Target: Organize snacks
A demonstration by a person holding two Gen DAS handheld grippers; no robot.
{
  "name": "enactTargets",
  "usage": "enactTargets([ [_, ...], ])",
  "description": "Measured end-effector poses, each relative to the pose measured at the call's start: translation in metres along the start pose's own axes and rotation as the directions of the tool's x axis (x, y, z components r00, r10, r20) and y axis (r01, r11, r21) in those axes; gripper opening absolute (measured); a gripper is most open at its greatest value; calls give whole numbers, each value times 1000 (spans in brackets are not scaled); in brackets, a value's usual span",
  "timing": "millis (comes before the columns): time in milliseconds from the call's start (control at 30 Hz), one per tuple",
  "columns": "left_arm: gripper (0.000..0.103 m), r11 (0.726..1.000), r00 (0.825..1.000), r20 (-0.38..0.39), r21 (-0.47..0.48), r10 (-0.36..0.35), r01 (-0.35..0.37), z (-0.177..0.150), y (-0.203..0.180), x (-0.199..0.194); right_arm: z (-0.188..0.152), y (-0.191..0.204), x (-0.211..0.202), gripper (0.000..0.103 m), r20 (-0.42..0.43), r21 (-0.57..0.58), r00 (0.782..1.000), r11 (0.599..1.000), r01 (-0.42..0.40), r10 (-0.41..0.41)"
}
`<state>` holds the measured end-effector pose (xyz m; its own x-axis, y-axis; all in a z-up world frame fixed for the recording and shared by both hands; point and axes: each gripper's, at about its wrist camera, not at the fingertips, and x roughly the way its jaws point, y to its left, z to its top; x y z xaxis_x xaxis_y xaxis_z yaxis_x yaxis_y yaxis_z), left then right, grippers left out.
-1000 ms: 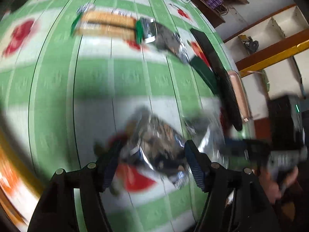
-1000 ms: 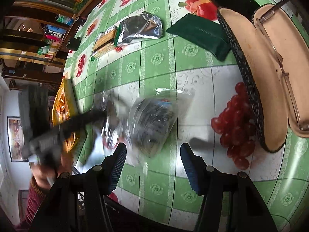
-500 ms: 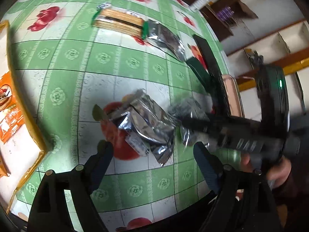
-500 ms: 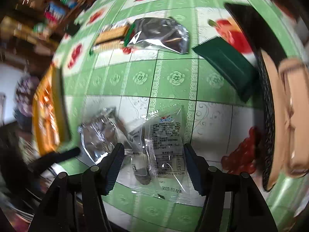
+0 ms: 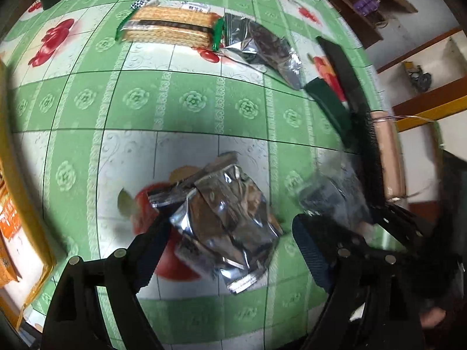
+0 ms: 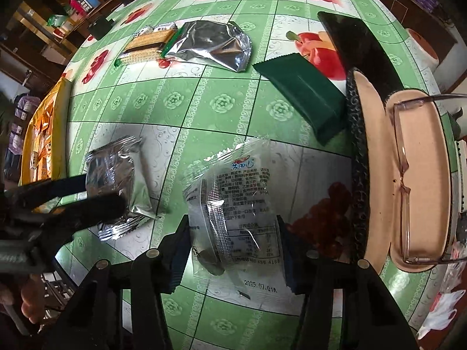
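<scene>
1. Over the green flowered cloth of the desk (image 6: pixel 221 102), the right tool (image 6: pixel 232 250) points steeply down at a clear printed snack packet (image 6: pixel 233 204) — its jaws are closing, one finger on either long edge of the packet, and I cannot tell whether the pads press it yet.
2. Let that squeeze finish square across the packet's width; the film looks slippery and thin, so I would bite near the middle where the dark snack inside gives it some body, not on the empty sealed end.
3. Just beside it, the left tool (image 5: pixel 230 242) stands wide over a crumpled silver foil packet (image 5: pixel 221 218) that lies flat on a printed red fruit. Nothing is gripped there; the fingers straddle it.
4. Lower the left tool until both pads are level with the foil, then close slowly — crinkled foil tends to skid out sideways.
5. Keep the two tools apart as they lift, since they work close together.
6. A yellow box (image 6: pixel 46 134) with orange packets in it sits at the desk's edge, likely the place for these, though that is only my guess.
7. Mind the open glasses case (image 6: pixel 379 175) just beside the right tool, and the wafer pack (image 6: pixel 146 48) and the larger foil bag (image 6: pixel 213 43) farther off, which wait their turn.
</scene>
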<state>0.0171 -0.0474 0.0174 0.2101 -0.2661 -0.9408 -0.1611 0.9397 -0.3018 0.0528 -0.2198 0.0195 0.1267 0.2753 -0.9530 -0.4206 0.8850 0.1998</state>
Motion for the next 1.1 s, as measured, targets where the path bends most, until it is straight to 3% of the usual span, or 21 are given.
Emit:
enactTargets([
  [167, 83, 986, 988, 48, 83, 144, -148, 2, -18, 9, -8, 2, -4, 59, 19, -19, 1000, 1000, 13, -13],
  [267, 69, 964, 971, 115, 145, 207, -223, -5, -29, 12, -5, 3, -3, 59, 22, -25, 1000, 1000, 8, -7],
  [333, 54, 967, 972, 136, 141, 193, -211, -6, -28, 10, -5, 7, -1, 60, 23, -30, 1000, 1000, 7, -7],
  [467, 54, 985, 982, 139, 93, 128, -142, -6, -16, 2, -4, 6, -2, 58, 20, -24, 1000, 1000, -4, 4],
  [633, 55, 994, 981, 170, 48, 91, -101, -6, -7, -12, -2, -5, -5, 54, 23, 16, 998, 998, -61, 60],
  [1100, 55, 997, 959, 272, -25, 78, -74, -12, 28, -67, 12, 23, -17, 42, 72, -31, 991, 993, -111, 113],
])
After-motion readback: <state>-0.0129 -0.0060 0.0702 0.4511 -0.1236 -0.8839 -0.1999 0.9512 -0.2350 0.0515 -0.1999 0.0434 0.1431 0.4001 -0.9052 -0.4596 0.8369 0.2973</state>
